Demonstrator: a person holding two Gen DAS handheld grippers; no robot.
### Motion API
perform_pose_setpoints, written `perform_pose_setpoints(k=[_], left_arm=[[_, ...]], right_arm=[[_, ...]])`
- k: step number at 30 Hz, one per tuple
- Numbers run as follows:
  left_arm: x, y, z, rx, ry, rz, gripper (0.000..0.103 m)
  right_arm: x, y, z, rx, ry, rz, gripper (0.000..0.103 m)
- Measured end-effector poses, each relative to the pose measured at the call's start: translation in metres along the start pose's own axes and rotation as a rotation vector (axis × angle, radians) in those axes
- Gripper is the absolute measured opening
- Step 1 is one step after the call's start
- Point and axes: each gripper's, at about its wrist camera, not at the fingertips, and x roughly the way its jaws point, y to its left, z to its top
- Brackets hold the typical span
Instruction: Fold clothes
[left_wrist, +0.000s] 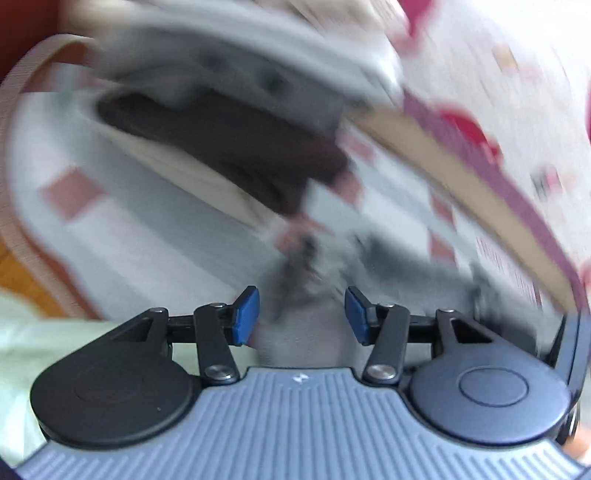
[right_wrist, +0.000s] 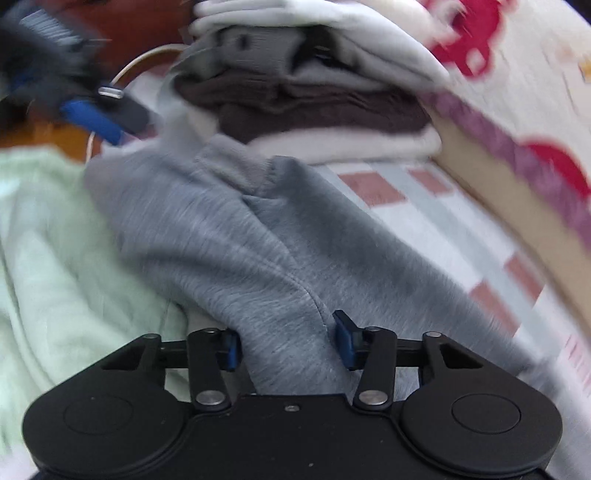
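Note:
A grey sweatshirt-like garment (right_wrist: 258, 236) lies rumpled on a checked sheet (right_wrist: 436, 221). My right gripper (right_wrist: 286, 341) has its jaws wide apart with a fold of the grey cloth lying between the blue pads. My left gripper (left_wrist: 301, 317) is open too, with blurred grey cloth (left_wrist: 314, 273) in front of and between its pads; it also shows in the right wrist view (right_wrist: 92, 114) at the upper left, near the garment's far edge. A stack of folded clothes (right_wrist: 306, 99), white, grey and dark brown, sits behind the garment.
A pale green cloth (right_wrist: 55, 240) lies to the left of the grey garment. A pillow or quilt with red prints (right_wrist: 517, 92) and a purple border rises on the right. The sheet's rounded edge (left_wrist: 14, 192) and wooden floor are at the left.

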Motion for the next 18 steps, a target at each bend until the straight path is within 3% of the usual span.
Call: perform_pose_setpoints(k=[1, 5, 7, 10, 13, 14, 16, 18], left_arm=[[-0.011, 0.005, -0.003, -0.042, -0.043, 0.016, 0.056], [-0.018, 0.009, -0.014, -0.095, 0.019, -0.046, 0.06], [-0.013, 0.007, -0.027, -0.156, 0.044, -0.13, 0.061], [0.003, -0.007, -0.036, -0.175, 0.04, -0.18, 0.061], [0.02, -0.022, -0.043, -0.185, 0.032, -0.221, 0.062], [0.026, -0.026, -0.045, -0.189, 0.029, -0.234, 0.067], [0.035, -0.033, -0.045, -0.192, -0.066, -0.161, 0.077], [0.048, -0.04, -0.042, -0.177, -0.11, -0.105, 0.078]], right_arm=[[0.0, -0.007, 0.0, 0.072, 0.002, 0.023, 0.048], [0.002, -0.047, -0.006, 0.451, 0.007, 0.147, 0.047], [0.006, -0.072, -0.013, 0.684, 0.015, 0.225, 0.045], [0.011, -0.094, -0.027, 0.922, 0.032, 0.314, 0.042], [0.013, -0.103, -0.034, 1.007, 0.043, 0.357, 0.038], [0.013, -0.103, -0.035, 1.011, 0.042, 0.361, 0.038], [0.014, -0.101, -0.034, 0.991, 0.037, 0.358, 0.038], [0.013, -0.099, -0.033, 0.955, 0.03, 0.347, 0.038]])
